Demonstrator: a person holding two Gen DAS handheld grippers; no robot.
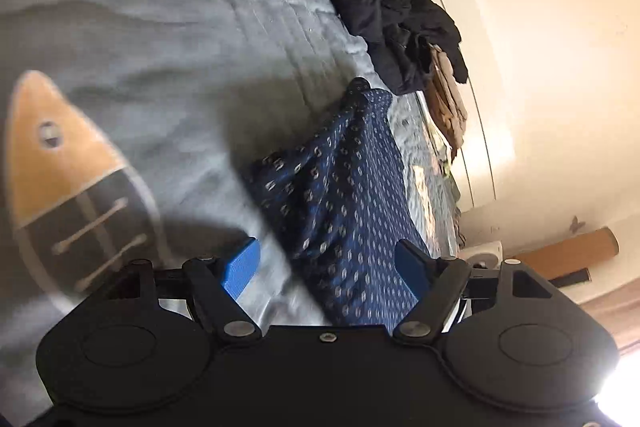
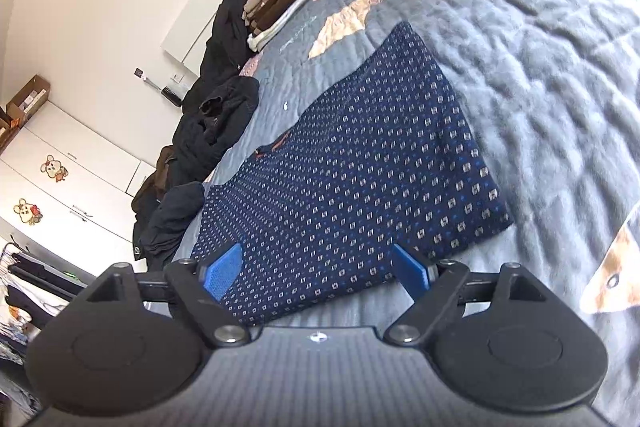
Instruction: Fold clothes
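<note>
Grey quilt [image 2: 540,75] carries a dotted navy garment [image 2: 352,171]; just beside it, left gripper [image 1: 326,269] and right gripper [image 2: 316,273] both gape, holding nothing.

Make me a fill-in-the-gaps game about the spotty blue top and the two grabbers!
1. The dotted top lies on a quilted bedspread whose main colour is ____.
2. The pads of the right gripper are coloured ____.
3. Neither the right gripper nor the left gripper is shut; both are ____.
4. The stickers on the white cupboard show cartoon ____.

Missing words: grey; blue; open; mice
</note>
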